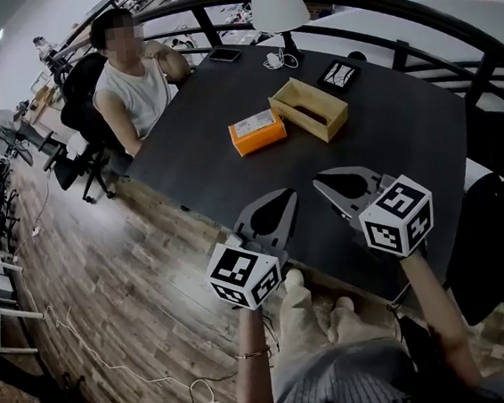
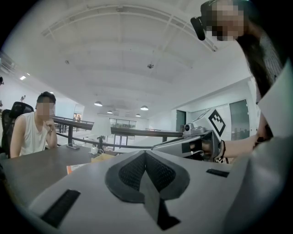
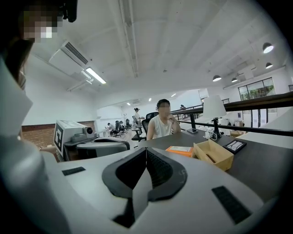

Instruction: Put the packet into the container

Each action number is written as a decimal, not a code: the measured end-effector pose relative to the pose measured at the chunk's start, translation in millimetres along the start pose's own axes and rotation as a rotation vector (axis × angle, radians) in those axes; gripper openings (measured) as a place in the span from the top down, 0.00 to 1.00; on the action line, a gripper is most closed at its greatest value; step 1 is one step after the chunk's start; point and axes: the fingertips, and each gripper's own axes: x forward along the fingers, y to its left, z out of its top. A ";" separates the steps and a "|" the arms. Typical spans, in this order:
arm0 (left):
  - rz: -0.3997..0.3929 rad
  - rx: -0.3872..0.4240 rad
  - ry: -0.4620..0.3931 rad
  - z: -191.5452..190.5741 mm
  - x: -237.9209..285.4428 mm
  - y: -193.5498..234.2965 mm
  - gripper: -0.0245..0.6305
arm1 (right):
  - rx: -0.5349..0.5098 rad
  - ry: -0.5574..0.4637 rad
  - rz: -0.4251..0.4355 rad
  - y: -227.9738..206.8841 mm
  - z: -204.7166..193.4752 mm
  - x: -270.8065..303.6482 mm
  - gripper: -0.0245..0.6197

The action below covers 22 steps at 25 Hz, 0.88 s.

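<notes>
An orange packet (image 1: 257, 133) lies flat on the dark table (image 1: 406, 135), just left of an open tan box container (image 1: 309, 108). The right gripper view shows the same packet (image 3: 180, 150) and container (image 3: 213, 154) ahead and to the right. My left gripper (image 1: 287, 194) and right gripper (image 1: 319, 180) hover side by side over the table's near edge, well short of the packet. Both are shut with nothing between their jaws. The left gripper's closed tips (image 2: 145, 151) point across the table, and so do the right gripper's (image 3: 145, 148).
A person in a white sleeveless top (image 1: 132, 83) sits at the table's far left corner. A white lamp (image 1: 278, 5), a phone (image 1: 225, 55) and a small black tray (image 1: 339, 74) stand at the back. A dark railing (image 1: 453, 68) curves behind, and wood floor (image 1: 126, 281) lies to the left.
</notes>
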 end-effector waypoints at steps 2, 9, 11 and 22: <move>-0.021 -0.003 -0.003 2.3 3.7 13.0 0.95 | 0.001 0.004 -0.018 -3.8 3.5 12.0 0.94; -0.102 0.000 0.032 1.1 18.7 64.9 0.95 | 0.040 0.000 -0.093 -25.1 14.9 54.3 0.94; -0.120 -0.002 0.043 -1.6 24.4 79.7 0.95 | 0.045 -0.001 -0.115 -31.7 17.7 67.1 0.94; -0.221 0.006 0.067 -1.8 46.8 133.0 0.95 | 0.090 0.006 -0.200 -57.5 26.0 118.1 0.94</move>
